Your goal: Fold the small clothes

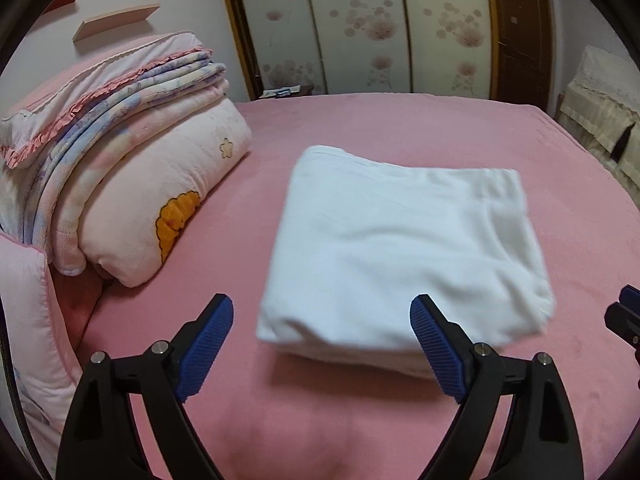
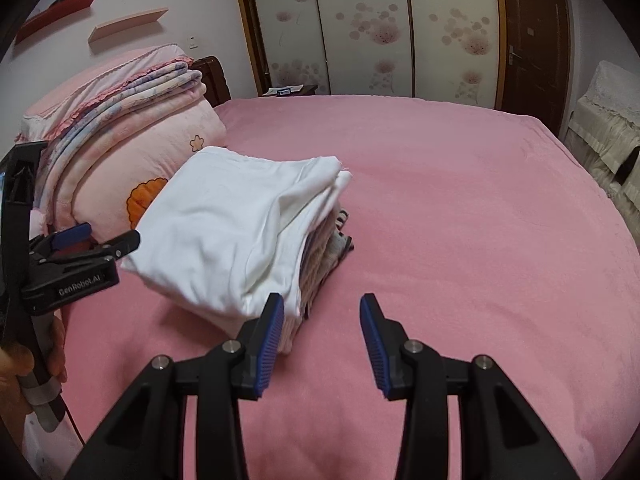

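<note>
Item 1. White garment [image 1: 404, 248]: folded into a flat rectangle, lying on the pink bedspread [image 1: 400, 128] near the middle of the bed. In the right wrist view it tops a small stack [image 2: 324, 264] of other folded pieces, whose striped and pinkish edges show along its right side. Its long axis appears to run from the near edge toward the wardrobe [image 1: 360, 24], though the lens distortion makes this uncertain.

Item 2. Left gripper [image 1: 320, 344]: jaws wide apart, nothing between the pads. The near edge of the garment lies at 12 o'clock, just beyond the fingertips; the right pad overlaps that edge in the picture, but contact cannot be confirmed.

Item 3. Right gripper [image 2: 322, 332]: jaws partly open, holding nothing. The stack lies at 10 to 11 o'clock, its near right corner just beside the left fingertip; bare bedspread lies straight ahead.

Item 4. Bedding pile [image 1: 132, 160]: folded quilts and a pillow at 9 to 10 o'clock of the garment, just beside it in the right wrist view.

Assessment: the fold looks complete and released. The left gripper faces the garment squarely and seems the nearer; any tidying press would fall to it.
</note>
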Demonstrator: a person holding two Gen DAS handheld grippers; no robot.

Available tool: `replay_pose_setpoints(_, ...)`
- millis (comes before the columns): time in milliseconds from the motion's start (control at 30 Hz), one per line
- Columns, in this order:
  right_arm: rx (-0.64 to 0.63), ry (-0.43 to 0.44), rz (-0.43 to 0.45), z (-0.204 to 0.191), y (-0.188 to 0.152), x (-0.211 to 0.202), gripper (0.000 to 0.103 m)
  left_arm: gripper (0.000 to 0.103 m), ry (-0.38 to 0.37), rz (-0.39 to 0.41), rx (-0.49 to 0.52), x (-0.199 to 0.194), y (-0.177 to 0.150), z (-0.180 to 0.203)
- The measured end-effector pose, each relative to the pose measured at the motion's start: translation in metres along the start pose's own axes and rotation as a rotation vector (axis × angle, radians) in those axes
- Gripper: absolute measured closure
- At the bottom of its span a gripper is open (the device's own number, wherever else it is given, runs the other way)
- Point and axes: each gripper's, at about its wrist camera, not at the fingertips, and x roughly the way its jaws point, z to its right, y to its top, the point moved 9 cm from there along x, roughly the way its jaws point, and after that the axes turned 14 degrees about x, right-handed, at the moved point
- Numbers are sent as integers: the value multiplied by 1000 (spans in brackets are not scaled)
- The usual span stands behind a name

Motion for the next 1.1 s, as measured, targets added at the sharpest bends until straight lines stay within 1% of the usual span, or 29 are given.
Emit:
replay_pose_setpoints(100, -5, 0, 10, 7, -13, -31, 63, 14, -55, -3, -15, -27, -10, 23)
replay_pose_setpoints(200, -13, -6, 19, 14, -25, -65, 63, 13, -112, -2, -56, -58, -23, 45)
replay_pose_setpoints(300, -9, -5, 24, 22, -35, -92, 63, 12, -159, -5, -84, -86, -33, 64)
replay_pose_setpoints(367, 0, -2, 31, 32, -45, -114, 63, 12, -174, 5, -91, -107, -39, 75)
replay_pose_setpoints(467, 15, 2, 37, 47, -60, -144, 63, 9, -168, 18, -82, -140, -48, 92)
replay_pose_setpoints(533, 27, 4, 38, 57, -69, -160, 63, 2, -174, 38, -88, -164, -54, 105)
replay_pose_setpoints(633, 52, 4, 39, 72, -83, -184, 63, 1, -192, 62, -102, -200, -66, 125)
replay_pose_setpoints(667, 62, 4, 41, 77, -87, -191, 63, 1, -196, 65, -100, -207, -69, 128)
replay_pose_setpoints(767, 75, -4, 52, 92, -97, -213, 59, 1, -177, 88, -84, -233, -79, 144)
replay_pose_setpoints(867, 84, -26, 91, 107, -107, -236, 52, 1, -150, 89, -80, -250, -90, 157)
replay_pose_setpoints(933, 97, -43, 116, 116, -112, -249, 43, 1, -154, 54, -91, -255, -98, 168)
replay_pose_setpoints(1033, 113, -50, 132, 127, -121, -263, 41, 1, -178, 21, -100, -262, -106, 183)
replay_pose_setpoints(1100, 124, -49, 132, 133, -126, -269, 41, 1, -183, 36, -109, -270, -109, 190)
